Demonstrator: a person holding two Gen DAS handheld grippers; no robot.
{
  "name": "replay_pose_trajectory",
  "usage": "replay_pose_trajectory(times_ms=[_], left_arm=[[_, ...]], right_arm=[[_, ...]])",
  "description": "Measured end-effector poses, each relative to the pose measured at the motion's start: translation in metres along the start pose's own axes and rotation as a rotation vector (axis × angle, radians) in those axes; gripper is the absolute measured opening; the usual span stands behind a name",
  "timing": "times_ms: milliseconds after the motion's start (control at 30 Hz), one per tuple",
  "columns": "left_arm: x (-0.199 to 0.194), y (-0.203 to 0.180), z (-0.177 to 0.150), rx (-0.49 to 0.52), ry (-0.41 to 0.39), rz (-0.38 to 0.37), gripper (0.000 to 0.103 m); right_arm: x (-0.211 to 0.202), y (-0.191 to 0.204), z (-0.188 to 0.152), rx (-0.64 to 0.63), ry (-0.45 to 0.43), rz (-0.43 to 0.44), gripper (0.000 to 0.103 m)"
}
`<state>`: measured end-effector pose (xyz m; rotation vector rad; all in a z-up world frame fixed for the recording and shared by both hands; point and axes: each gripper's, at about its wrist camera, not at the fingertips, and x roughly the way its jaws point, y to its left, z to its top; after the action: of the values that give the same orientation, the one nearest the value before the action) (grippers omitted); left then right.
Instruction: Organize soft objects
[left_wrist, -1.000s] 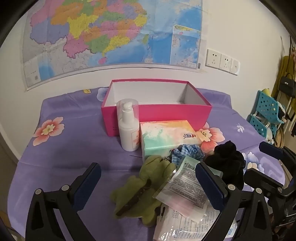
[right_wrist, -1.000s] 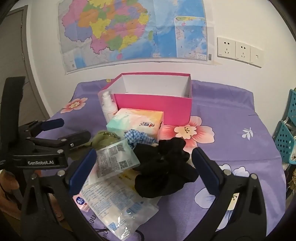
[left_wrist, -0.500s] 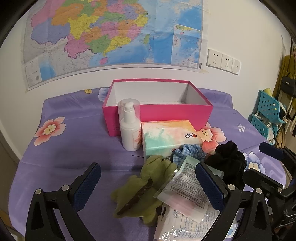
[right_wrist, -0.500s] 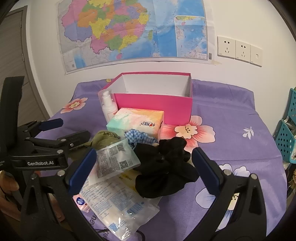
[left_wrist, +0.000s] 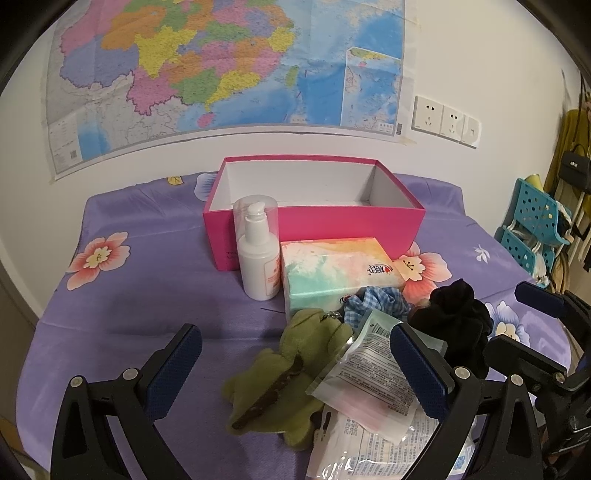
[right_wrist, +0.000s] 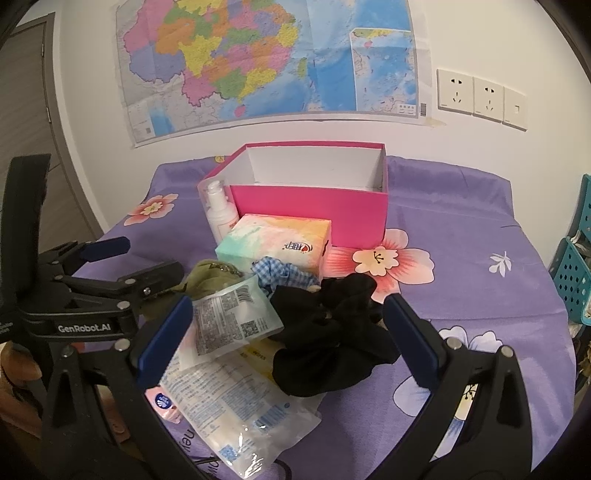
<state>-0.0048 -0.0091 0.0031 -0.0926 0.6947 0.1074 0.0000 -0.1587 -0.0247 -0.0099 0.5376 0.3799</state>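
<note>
Near me on the purple floral desk (left_wrist: 147, 295), my left gripper (left_wrist: 295, 373) and right gripper (right_wrist: 286, 338) hang wide open, empty, over heaped soft items: green plush toy (left_wrist: 280, 380), black fabric scrunchie (right_wrist: 328, 332). Open pink cardboard box (left_wrist: 314, 225) waits beyond, presumably to receive them.

Even, moderately bright indoor light, soft shadows, sharp centre focus, strong fisheye curvature with dark vignetted corners.
</note>
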Motion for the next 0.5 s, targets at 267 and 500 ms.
replay_pose_trajectory(times_ms=[267,500], left_arm=[[0.0005,-0.0005,-0.0007,0.0,0.0,0.001,0.103],[0.0037,-0.001,-0.0025,0.0,0.01,-0.001,0.103]], right_arm=[[0.0005,-0.0002,0.0017,-0.001,0.002,0.002,0.103],[0.002,-0.0014,0.0027,-0.003,0.009,0.005,0.103]])
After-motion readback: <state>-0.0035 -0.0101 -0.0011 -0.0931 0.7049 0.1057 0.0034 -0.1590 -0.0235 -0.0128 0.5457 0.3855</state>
